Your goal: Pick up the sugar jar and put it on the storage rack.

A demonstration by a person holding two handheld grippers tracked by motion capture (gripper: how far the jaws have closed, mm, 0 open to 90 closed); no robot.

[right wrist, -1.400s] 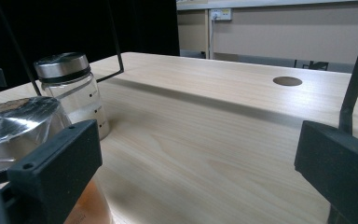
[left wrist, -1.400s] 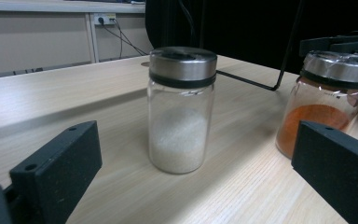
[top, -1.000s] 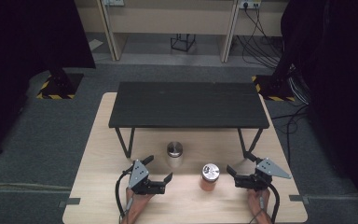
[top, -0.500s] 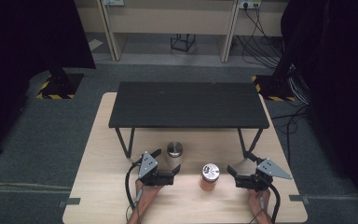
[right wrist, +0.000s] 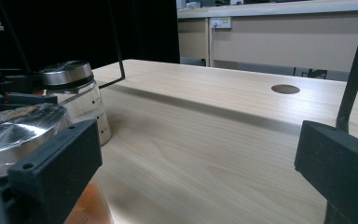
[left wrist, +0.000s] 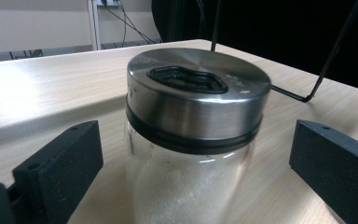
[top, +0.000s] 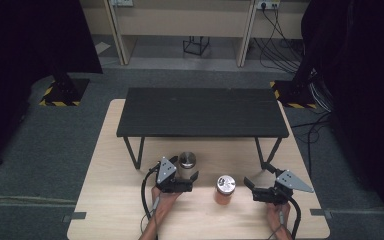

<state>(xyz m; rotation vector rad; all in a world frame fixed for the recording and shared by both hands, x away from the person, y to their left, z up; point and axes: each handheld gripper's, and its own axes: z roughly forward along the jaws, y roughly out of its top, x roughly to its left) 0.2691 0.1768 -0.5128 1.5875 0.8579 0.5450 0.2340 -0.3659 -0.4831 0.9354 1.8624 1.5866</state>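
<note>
A glass jar with a steel lid (top: pixel 187 160) stands on the wooden table (top: pixel 110 200), in front of a black rack. My left gripper (top: pixel 188 176) sits just before it, open. In the left gripper view the jar (left wrist: pixel 193 135), with white grains inside, stands between the two spread jaws without touching them. To the right stands a foil-topped jar with orange contents (top: pixel 225 187). My right gripper (top: pixel 250 190) is open beside it, jaws pointing left. In the right gripper view that jar (right wrist: pixel 18 135) lies behind the left jaw, and the steel-lidded jar (right wrist: pixel 72 93) farther off.
A low black rack (top: pixel 202 112) on thin wire legs spans the far half of the table. One of its legs (right wrist: pixel 354 70) rises close to my right gripper's right jaw. A round cable hole (right wrist: pixel 285 88) lies in the tabletop.
My left gripper has moved forward and to the right, bringing its open jaws around the steel-lidded jar. The right gripper and both jars have stayed put.
</note>
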